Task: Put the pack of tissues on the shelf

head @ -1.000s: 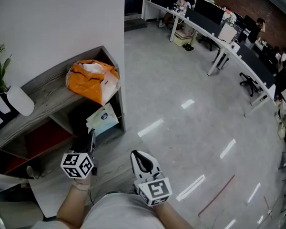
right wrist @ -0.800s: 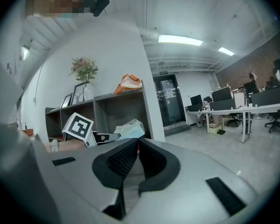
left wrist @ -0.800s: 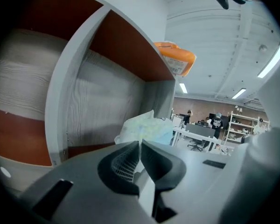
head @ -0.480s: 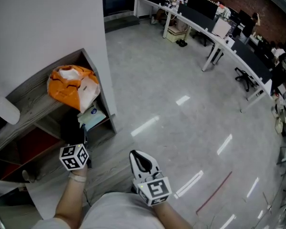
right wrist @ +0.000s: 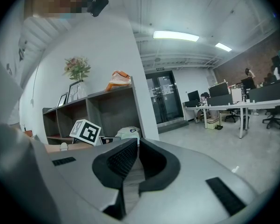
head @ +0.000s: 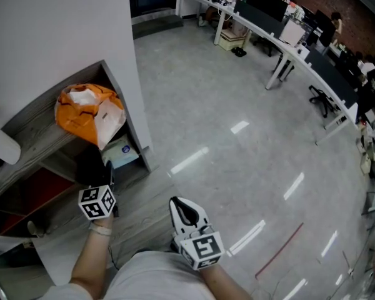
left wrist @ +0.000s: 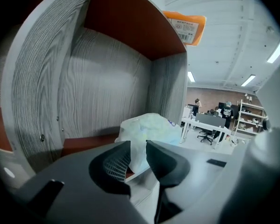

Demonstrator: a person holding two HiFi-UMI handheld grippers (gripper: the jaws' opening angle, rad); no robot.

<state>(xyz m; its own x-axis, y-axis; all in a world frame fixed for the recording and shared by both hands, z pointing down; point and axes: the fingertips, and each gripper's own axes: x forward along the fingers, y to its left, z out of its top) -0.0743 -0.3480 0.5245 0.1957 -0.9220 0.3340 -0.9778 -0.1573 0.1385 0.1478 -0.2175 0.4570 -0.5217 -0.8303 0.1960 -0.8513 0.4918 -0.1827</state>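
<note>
Item: soft, pale blue-and-white film-wrapped pack of tissues (left wrist: 147, 127).
Location: on the red-brown floor of the grey wood-grain shelf (left wrist: 107, 87), between the jaws of the left hand-held gripper (left wrist: 139, 143), which have just been opening and stand narrowly apart.
Handling, judged: light, squashy, slippery; pinch across its middle.
Right hand-held gripper (right wrist: 137, 143): jaws together, empty.
Views: the head view shows the whole crumpled orange bag (head: 87, 108) above the left hand-held gripper. Only the left gripper view shows the wrap between the jaws.

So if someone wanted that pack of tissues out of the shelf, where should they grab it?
I'd take the pack of tissues by its soft near end, the one facing the open front of the shelf, and come in roughly level from that front. The shelf closes it in at the sides, back and top, so no other way looks open.
</note>
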